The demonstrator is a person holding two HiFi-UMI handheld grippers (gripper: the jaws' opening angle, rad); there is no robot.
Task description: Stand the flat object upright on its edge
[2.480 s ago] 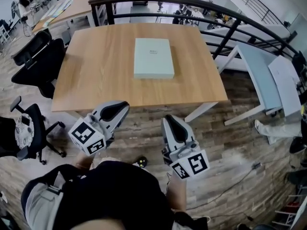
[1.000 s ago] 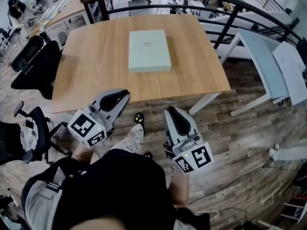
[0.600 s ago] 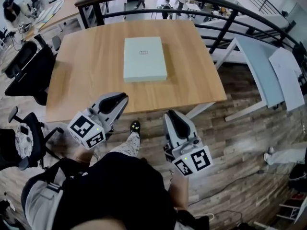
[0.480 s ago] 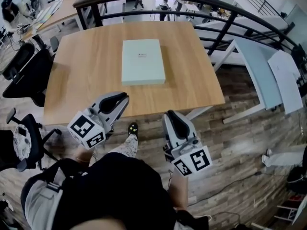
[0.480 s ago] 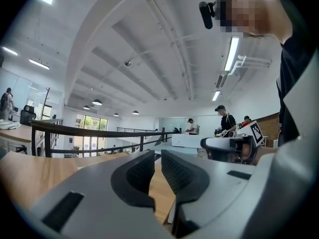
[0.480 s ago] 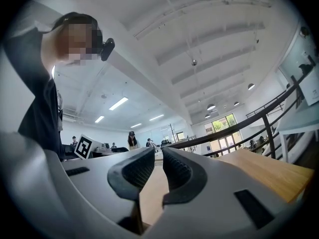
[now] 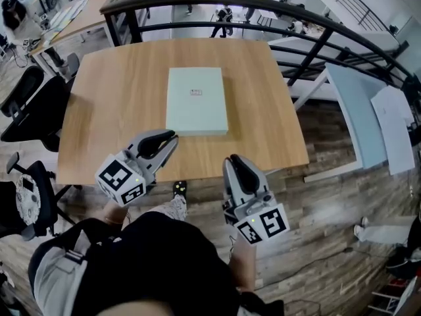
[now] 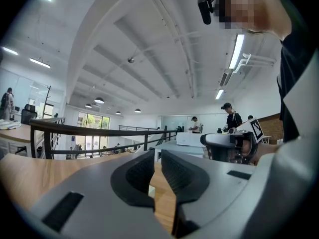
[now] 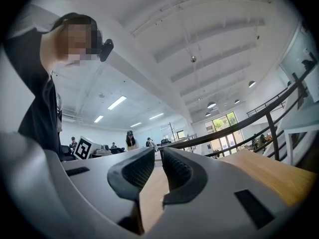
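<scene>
Nearest the camera: one person in a dark top, a gripper in each hand. Two grippers counted. Left gripper [image 7: 170,139]: both jaws drawn together, only a thin slit between the pads, nothing in it. Right gripper [image 7: 233,162]: same, jaws together and empty. Two marker cubes, one at the rear of each gripper, left [image 7: 122,180] and right [image 7: 263,224]. One shoe [image 7: 179,188] shows on the floor between the grippers, under the table's near edge. Both gripper tips sit over that near edge of the one wooden table [image 7: 105,110], and both point roughly level across the top. One flat pale-green box [image 7: 196,101] lies on its broad face near the table's middle, long side running away from the person. It is ahead of both grippers and touched by neither. Two black office chairs stand off the table's left side, one [image 7: 26,107] farther, one [image 7: 23,196] nearer. One white desk [image 7: 358,110] is to the right. Beyond the far edge runs one black curved railing [image 7: 217,8], with several people on the floor past it.
</scene>
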